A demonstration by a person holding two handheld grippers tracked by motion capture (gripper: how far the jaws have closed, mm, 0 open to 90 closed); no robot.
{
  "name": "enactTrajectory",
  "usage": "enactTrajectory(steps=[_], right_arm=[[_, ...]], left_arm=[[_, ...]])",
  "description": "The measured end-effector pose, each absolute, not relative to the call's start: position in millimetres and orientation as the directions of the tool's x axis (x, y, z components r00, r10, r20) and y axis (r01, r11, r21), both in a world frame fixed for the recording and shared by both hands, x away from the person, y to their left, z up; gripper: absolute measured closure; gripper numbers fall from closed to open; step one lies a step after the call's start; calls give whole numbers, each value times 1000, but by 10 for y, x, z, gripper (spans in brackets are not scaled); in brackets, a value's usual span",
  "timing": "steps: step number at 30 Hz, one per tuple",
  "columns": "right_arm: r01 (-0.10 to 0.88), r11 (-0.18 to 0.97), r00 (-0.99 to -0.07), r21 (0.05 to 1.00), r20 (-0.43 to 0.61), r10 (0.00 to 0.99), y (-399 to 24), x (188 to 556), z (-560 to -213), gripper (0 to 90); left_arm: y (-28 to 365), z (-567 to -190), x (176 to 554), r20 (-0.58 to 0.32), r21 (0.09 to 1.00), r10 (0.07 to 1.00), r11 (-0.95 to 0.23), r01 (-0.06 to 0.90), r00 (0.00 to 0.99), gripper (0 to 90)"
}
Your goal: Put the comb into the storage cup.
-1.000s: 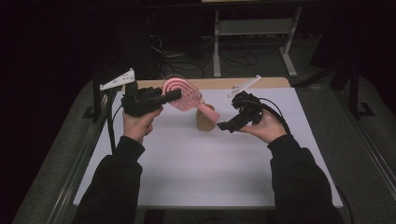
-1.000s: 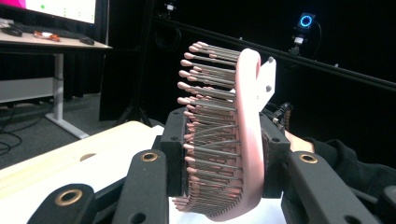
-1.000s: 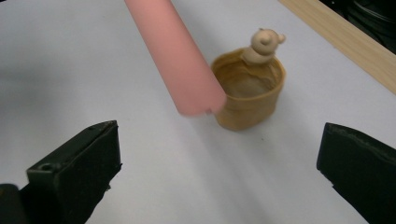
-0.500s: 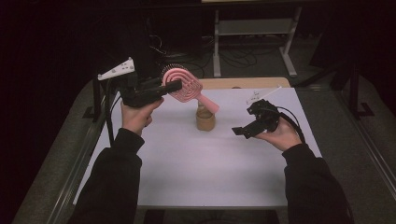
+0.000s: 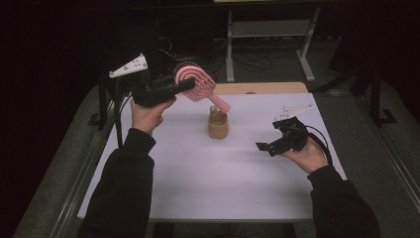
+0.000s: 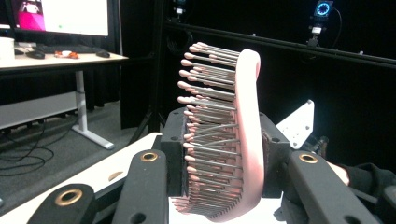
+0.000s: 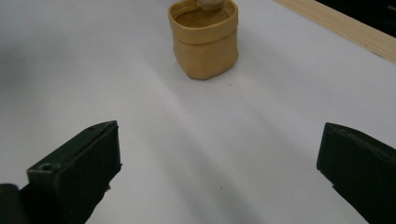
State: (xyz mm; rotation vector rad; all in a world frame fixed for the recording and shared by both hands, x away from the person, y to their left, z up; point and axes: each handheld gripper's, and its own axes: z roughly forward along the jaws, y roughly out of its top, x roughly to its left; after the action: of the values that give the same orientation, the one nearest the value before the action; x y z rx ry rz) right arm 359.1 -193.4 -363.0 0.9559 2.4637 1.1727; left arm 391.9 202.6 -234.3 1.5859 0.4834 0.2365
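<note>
A pink hairbrush (image 5: 197, 84) is held clear of the counter (image 5: 198, 183), clamped across its head between the jaws of the left gripper (image 5: 184, 86); in the left gripper view the bristles (image 6: 205, 135) are seen pointing to one side, the curved pink back pressed against the opposite pad. The handle is angled down toward a small tan pouch (image 5: 218, 125) standing upright near the middle of the white counter, its mouth open, a pale rounded item poking above its rim. The right gripper (image 5: 265, 147) is held low over the counter, well apart from the pouch, jaws spread wide with nothing between them. The step is judged to be either lifting the brush out of the pouch or standing it in handle first; which cannot be told. For a clean job the brush is best kept steep, so the handle tip is carried straight over the mouth. The soft pouch is likely to tip or slide, so its wall could be steadied by the free gripper. The clamp should be kept firm; bristles give under pressure and the head may twist.
</note>
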Motion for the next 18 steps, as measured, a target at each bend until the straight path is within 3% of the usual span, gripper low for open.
enactTrajectory(steps=[18], right_arm=[[511,384,-703,769,117,701,-2357,3408,-3921,0]], left_arm=[[2052,-2402,4223,-149,986,504,7,168,851,634]])
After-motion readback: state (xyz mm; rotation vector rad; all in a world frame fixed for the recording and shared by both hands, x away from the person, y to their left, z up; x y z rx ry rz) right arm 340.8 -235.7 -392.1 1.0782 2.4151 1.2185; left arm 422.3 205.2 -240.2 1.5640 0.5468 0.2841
